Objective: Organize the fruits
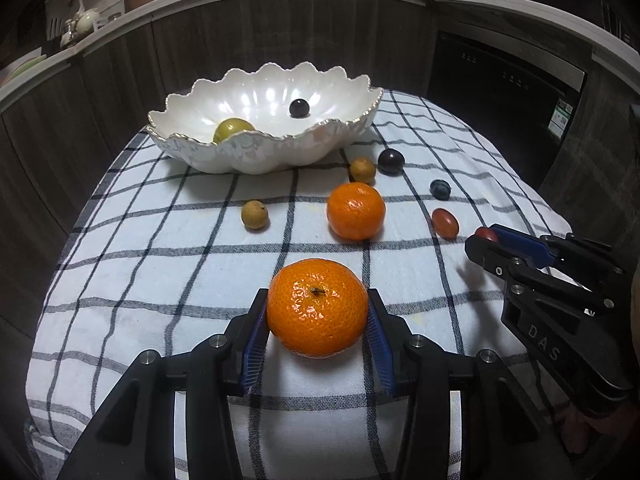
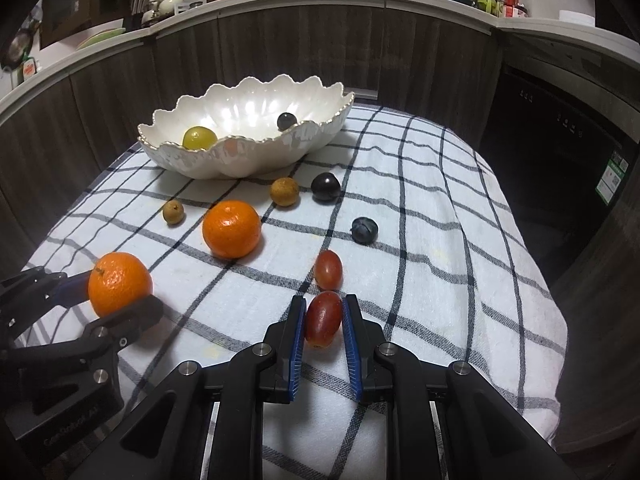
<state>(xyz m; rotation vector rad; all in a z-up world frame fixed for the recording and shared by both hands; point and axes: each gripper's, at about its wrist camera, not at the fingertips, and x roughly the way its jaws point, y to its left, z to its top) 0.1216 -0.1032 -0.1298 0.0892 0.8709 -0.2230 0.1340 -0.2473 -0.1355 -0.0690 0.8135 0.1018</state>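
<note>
The mandarin [image 1: 317, 307] sits near the front of the checked surface [image 1: 160, 280], stem end up and tilted toward me, squat with no real long axis. My left claw [image 1: 318, 320] clamps its flanks. My right claw [image 2: 323, 322] pinches a red grape [image 2: 323, 319], whose long axis runs along the fingers. I judge both should lift straight up, gently, then cross to the scalloped bowl [image 1: 200, 152].

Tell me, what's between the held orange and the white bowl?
A second orange and a small brown fruit lie on the cloth between the held orange and the bowl, left wrist view.
</note>
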